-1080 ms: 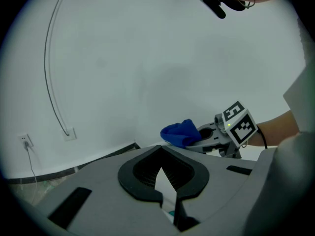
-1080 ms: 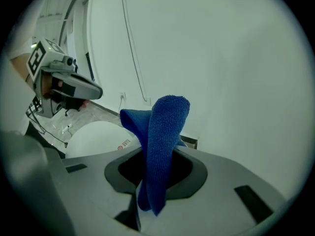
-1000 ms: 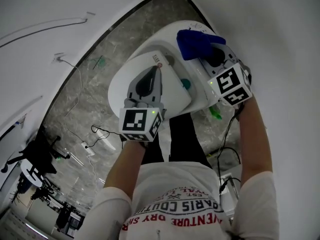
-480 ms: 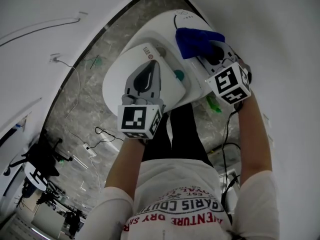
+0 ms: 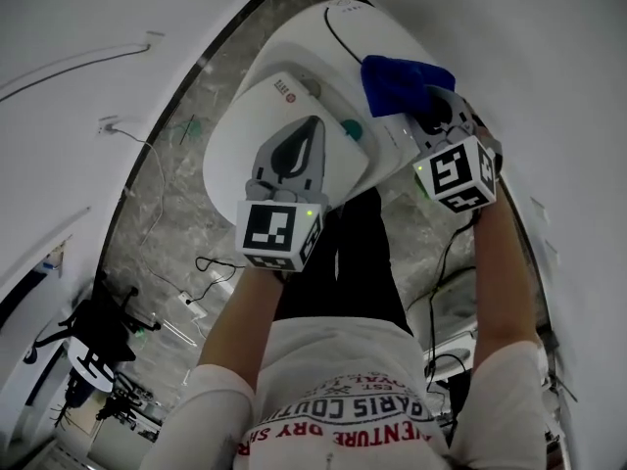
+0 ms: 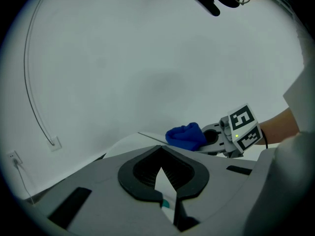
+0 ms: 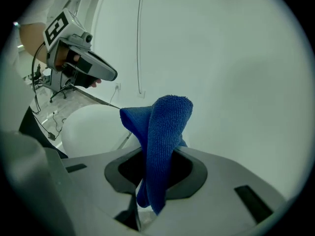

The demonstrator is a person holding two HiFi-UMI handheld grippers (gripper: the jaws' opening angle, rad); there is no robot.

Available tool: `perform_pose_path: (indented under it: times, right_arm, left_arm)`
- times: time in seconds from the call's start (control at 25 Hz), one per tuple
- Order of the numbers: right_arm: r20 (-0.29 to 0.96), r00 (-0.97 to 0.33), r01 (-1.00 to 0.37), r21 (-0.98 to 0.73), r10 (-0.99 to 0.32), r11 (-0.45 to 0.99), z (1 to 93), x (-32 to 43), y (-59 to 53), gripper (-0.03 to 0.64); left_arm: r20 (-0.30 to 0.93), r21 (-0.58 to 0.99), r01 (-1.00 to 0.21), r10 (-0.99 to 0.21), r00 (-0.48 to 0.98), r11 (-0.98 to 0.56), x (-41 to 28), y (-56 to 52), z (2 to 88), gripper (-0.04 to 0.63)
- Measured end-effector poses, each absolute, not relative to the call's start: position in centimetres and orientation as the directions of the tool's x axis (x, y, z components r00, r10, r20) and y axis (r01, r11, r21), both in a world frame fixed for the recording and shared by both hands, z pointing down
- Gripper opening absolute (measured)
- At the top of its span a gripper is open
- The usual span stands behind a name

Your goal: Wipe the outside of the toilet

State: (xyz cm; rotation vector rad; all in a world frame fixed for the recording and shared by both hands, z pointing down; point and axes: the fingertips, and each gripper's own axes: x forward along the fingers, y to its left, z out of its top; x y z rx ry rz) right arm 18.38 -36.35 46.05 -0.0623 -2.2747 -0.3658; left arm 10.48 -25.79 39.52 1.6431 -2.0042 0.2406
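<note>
The white toilet (image 5: 338,42) stands against the wall with its lid (image 5: 274,116) down. In the head view my left gripper (image 5: 313,125) hovers over the lid, shut and holding nothing. My right gripper (image 5: 416,106) is at the toilet's right rear, shut on a blue cloth (image 5: 400,81) that rests against the white body. In the right gripper view the blue cloth (image 7: 165,132) sticks up from between the jaws, the lid (image 7: 93,127) lies beyond, and the left gripper (image 7: 106,73) is upper left. The left gripper view shows the cloth (image 6: 186,135) and right gripper (image 6: 211,137).
Grey marble floor (image 5: 167,204) carries loose cables (image 5: 201,267) and a black stand (image 5: 93,326) at lower left. White walls close in behind and to the right of the toilet. A thin cable (image 7: 140,38) runs down the wall. The person's dark trousers (image 5: 358,253) are right before the bowl.
The right gripper and blue cloth have slid a little to the right along the toilet's rear. The left gripper stays shut over the lid. The head view has shifted, lifting the toilet in frame.
</note>
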Motion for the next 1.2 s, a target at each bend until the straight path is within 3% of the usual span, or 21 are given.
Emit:
perform_pose_path:
  times: [0.28, 0.6, 0.84, 1.2]
  right_arm:
    - [0.742, -0.649, 0.047, 0.261, -0.169, 0.964, 46.7, 21.4, -35.7, 0.077]
    - [0.702, -0.653, -0.193, 0.208, -0.284, 0.959, 48.9, 25.7, -35.3, 0.077]
    - [0.631, -0.699, -0.263, 0.210, -0.336, 0.942, 49.3, 27.0, -34.8, 0.077]
    - [0.654, -0.698, -0.284, 0.121, -0.292, 0.951, 54.3, 31.2, -30.9, 0.077]
  left_arm:
    - [0.489, 0.180, -0.970, -0.870, -0.053, 0.161, 12.4, -24.7, 40.4, 0.006]
    - [0.505, 0.173, -0.980, -0.863, 0.005, 0.096, 14.6, -24.3, 42.6, 0.006]
    - [0.516, 0.159, -0.981, -0.856, -0.011, 0.108, 16.5, -23.9, 43.8, 0.006]
    - [0.501, 0.161, -0.979, -0.865, -0.031, 0.128, 20.1, -22.1, 45.4, 0.006]
